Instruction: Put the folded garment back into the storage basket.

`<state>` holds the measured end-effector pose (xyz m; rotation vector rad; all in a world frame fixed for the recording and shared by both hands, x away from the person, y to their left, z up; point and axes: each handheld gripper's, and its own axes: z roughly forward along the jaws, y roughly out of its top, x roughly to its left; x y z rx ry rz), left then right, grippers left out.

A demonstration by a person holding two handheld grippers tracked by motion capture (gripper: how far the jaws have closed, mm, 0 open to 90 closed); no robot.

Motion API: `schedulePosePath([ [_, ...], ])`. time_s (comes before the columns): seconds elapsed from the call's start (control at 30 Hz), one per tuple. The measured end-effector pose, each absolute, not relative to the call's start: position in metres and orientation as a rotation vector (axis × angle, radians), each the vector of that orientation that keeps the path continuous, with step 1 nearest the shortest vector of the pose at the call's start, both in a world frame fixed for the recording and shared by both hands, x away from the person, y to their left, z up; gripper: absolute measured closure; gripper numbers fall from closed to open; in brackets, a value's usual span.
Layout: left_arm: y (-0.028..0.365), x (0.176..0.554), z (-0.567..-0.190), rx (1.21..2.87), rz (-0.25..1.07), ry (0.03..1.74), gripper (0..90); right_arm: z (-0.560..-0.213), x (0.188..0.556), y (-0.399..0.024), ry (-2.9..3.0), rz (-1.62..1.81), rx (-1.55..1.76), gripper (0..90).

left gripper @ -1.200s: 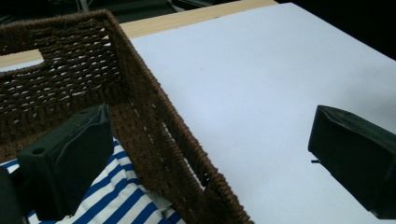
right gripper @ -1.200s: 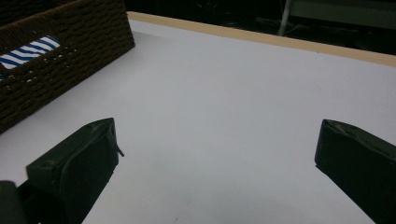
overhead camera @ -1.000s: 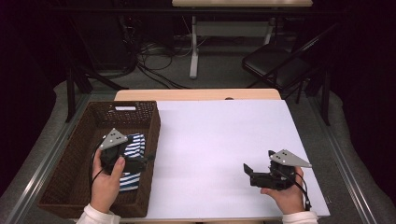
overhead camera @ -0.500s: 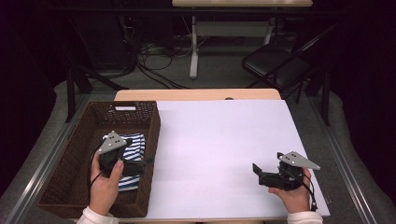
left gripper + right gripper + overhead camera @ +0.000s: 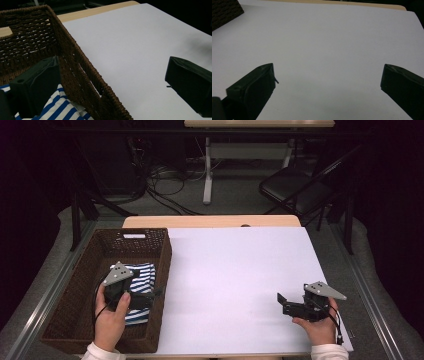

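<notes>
Since a second ago the right gripper [image 5: 283, 303] has drifted toward the near right corner of the worktop [image 5: 235, 270], and the left gripper [image 5: 152, 296] has settled a little lower over the basket [image 5: 65, 320].

From the high view, the left gripper hangs over the basket's right side, its jaws pointing right across the rim, with the striped cloth [image 5: 142, 275] directly beneath and just left of the jaws. I take it the hand is placed there to pick the cloth out (it is the one thing in the basket). The right gripper rests low by the near edge, well apart from the basket, presumably parked out of the way, with its jaws spread.

In the left gripper view, the jaws stand wide apart and straddle the basket's [image 5: 82, 72] wicker wall: one jaw sits inside against the striped cloth [image 5: 60, 107], the other out over the white worktop [image 5: 130, 50]. Nothing is pinched; the cloth lies at the inner jaw's foot, touching or nearly so.

In the right gripper view, the jaws are released, holding nothing, with bare worktop [image 5: 324, 45] between them and a corner of the basket [image 5: 224, 11] at far left.
</notes>
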<state>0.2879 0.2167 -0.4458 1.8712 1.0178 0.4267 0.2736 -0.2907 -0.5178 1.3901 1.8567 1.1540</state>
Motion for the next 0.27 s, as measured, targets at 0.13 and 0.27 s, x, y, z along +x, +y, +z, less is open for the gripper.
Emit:
schedulePosePath([
  [0.13, 0.2173, 0.288, -0.4463, 1.873, 0.427, 1.021, 0.1, -0.5183, 0.2733, -0.2897, 1.855, 1.154, 1.39, 0.0],
  [0.27, 0.2171, 0.2887, -0.4466, 1.868, 0.425, 1.023, 0.1, -0.518, 0.2723, -0.2886, 1.857, 1.151, 1.381, 0.0],
])
